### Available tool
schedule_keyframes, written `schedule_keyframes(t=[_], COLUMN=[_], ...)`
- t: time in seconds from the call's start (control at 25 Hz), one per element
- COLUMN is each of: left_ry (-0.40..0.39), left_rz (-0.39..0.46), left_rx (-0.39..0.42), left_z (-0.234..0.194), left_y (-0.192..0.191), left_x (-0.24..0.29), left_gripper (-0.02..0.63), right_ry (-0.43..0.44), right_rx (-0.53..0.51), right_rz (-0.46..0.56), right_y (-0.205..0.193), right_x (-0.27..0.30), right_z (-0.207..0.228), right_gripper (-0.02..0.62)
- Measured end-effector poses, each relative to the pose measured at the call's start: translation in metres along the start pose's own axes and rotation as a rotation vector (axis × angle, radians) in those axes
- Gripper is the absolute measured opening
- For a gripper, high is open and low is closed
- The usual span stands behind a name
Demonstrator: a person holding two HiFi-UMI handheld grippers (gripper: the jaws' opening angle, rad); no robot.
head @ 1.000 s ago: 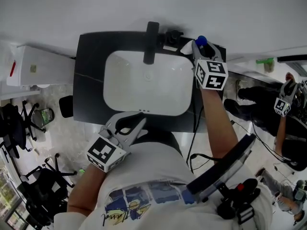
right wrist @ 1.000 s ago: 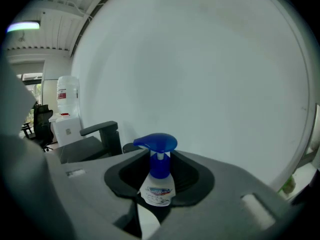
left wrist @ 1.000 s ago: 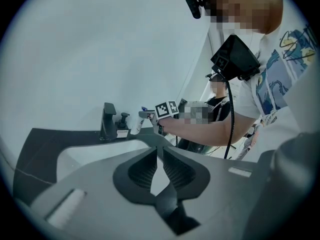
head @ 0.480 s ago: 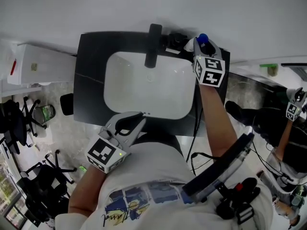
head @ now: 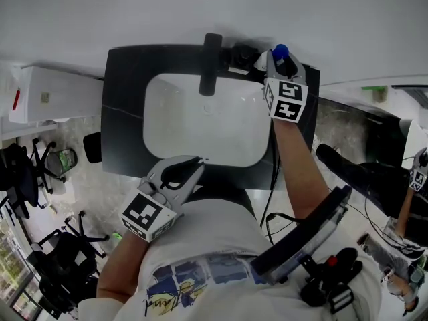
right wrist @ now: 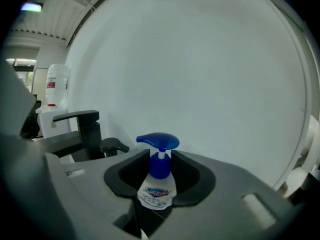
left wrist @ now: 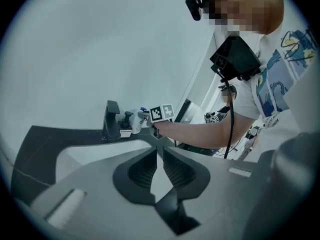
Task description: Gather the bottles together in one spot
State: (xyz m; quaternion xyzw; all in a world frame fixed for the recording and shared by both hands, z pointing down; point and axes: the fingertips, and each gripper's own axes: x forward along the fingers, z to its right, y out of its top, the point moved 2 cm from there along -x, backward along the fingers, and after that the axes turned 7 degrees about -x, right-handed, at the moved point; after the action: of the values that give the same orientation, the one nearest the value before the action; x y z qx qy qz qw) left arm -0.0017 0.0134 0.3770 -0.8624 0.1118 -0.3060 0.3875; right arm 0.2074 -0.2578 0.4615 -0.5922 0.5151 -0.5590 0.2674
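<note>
A white pump bottle (right wrist: 156, 190) with a blue pump head (head: 281, 51) stands between the jaws of my right gripper (head: 279, 63), which is shut on it at the back right corner of the dark counter (head: 124, 79). Just left of it, beside the black faucet (head: 211, 59), stands a black pump dispenser (head: 243, 54), and a gap shows between the two bottles. My left gripper (head: 198, 161) hovers at the sink's front rim, shut and holding nothing. The left gripper view shows the white bottle (left wrist: 137, 123) far off next to the black dispenser (left wrist: 127, 119).
The white basin (head: 207, 122) fills the middle of the counter. The wall runs right behind the faucet (right wrist: 82, 126) and the bottles. A small white box (left wrist: 124, 131) lies at the dispenser's foot. Office chairs (head: 27, 172) stand on the floor at the left.
My right gripper has turned a little with the white bottle and sits slightly nearer the black dispenser. The left gripper has kept still.
</note>
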Motion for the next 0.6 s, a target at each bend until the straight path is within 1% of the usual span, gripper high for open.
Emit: schedule_keyframes(t=[0.2,0.28,0.36,0.6], left_ry=[0.000,0.000,-0.003,-0.022], left_rz=[0.001,0.002,0.002,0.001], left_rx=[-0.002,-0.001,0.000,0.012], left_z=[-0.0017,-0.0015,-0.0013,-0.0017], left_y=[-0.0014,-0.0005,0.0013,0.0008], left_x=[0.0010,0.0009,0.0009,0.0010], left_gripper=[0.043,0.043,0.043,0.043], right_ry=[-0.007,-0.014,-0.018,-0.017], right_rx=[0.008,0.011,0.016,0.011], right_rz=[0.000,-0.003,-0.005,0.000], right_y=[-0.0058,-0.0072,-0.0075,-0.0100], right_x=[0.0033,0.0037,0.0034,-0.0036], right_z=[0.0003,0.0033,0.0065,0.0069], right_gripper=[0.141,0.185,0.210,0.227])
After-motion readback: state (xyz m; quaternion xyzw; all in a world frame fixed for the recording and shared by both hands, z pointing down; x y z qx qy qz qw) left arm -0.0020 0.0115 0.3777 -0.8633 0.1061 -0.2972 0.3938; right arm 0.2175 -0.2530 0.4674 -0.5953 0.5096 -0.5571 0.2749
